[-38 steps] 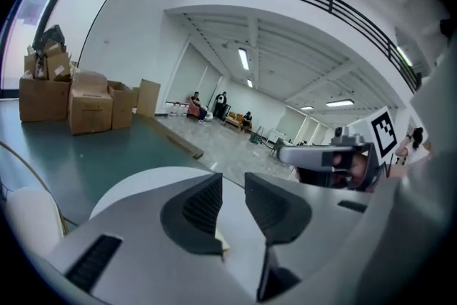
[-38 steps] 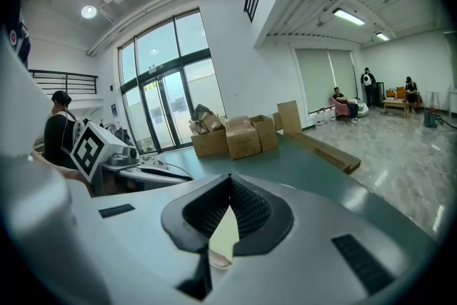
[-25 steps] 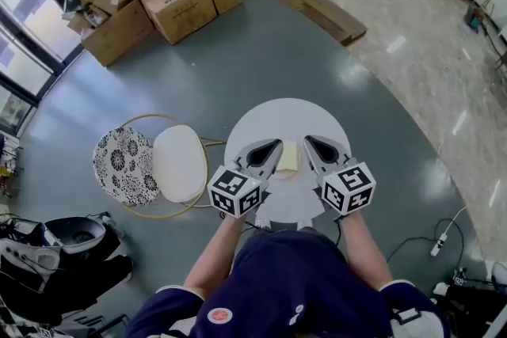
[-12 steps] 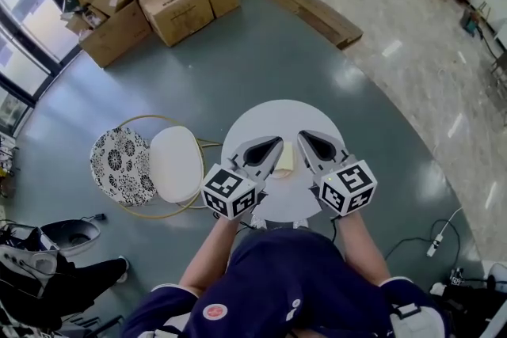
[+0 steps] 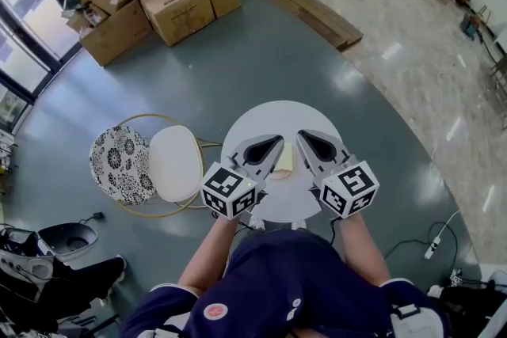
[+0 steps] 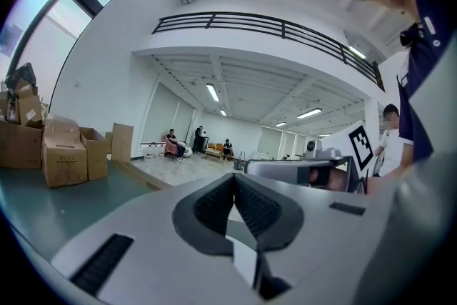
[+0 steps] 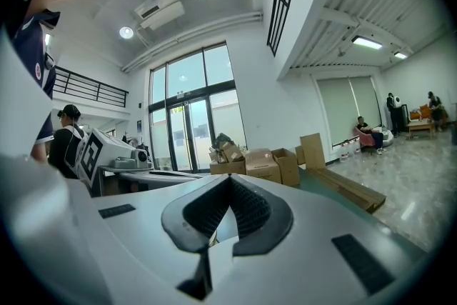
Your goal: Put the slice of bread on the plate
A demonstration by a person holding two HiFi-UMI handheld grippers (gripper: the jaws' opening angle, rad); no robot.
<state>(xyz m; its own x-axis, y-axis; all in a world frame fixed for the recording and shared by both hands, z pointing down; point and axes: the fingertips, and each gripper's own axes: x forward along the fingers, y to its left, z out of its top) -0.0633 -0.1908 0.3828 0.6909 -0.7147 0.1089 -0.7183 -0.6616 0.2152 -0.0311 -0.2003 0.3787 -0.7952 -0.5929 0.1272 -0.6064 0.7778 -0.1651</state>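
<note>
Seen from above my head, I stood at a small round white counter [image 5: 265, 116] on a grey-green floor [image 5: 238, 59]; I held a gripper in each hand, both pointing away from me over the counter top. My left gripper [image 5: 277, 141] had its jaws pressed together with nothing between them; its own view showed the two dark ridged pads meeting at the tip [image 6: 233, 176]. My right gripper [image 5: 301, 136] was the same; jaws together and empty, pads meeting at the tip [image 7: 228, 178]. The slice of bread [image 5: 286, 162], pale yellow, lay on the counter in the narrow gap between the two grippers, touched by neither; I could not tell whether a plate lay under it. To the left of the counter stood a chair [image 5: 176, 162] with a white seat and a black-and-white flowered back; farther off, brown cardboard boxes [image 5: 174, 0] sat on the floor near the windows.
</note>
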